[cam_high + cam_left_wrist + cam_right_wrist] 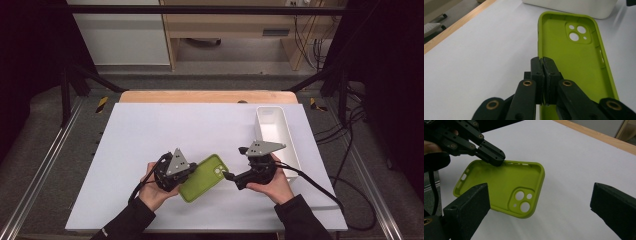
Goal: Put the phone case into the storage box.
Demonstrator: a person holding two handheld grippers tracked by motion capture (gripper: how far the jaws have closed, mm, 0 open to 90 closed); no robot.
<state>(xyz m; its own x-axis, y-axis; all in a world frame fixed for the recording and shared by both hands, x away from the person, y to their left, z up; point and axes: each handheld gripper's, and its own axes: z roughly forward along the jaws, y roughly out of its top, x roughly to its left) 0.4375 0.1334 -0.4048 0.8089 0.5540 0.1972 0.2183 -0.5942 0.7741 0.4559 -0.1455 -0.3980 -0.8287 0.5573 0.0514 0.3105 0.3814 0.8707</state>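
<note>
Fingers of left gripper (543, 65) pinch phone case (576, 62) wall — right gripper (539, 205) gapes wide, empty.

A lab: framed table (150, 130), trailing cables (350, 145), wooden shelving (225, 22).

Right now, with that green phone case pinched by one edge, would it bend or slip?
The phone case is a thin, empty shell, so probably light and a little flexible. The left gripper clamps just one side wall, so it may sag or twist. Its matte surface looks grippy, so slipping seems unlikely.

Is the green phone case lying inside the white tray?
No, the green phone case lies on the table beside the white tray, pinched at its edge by the left gripper.
</note>
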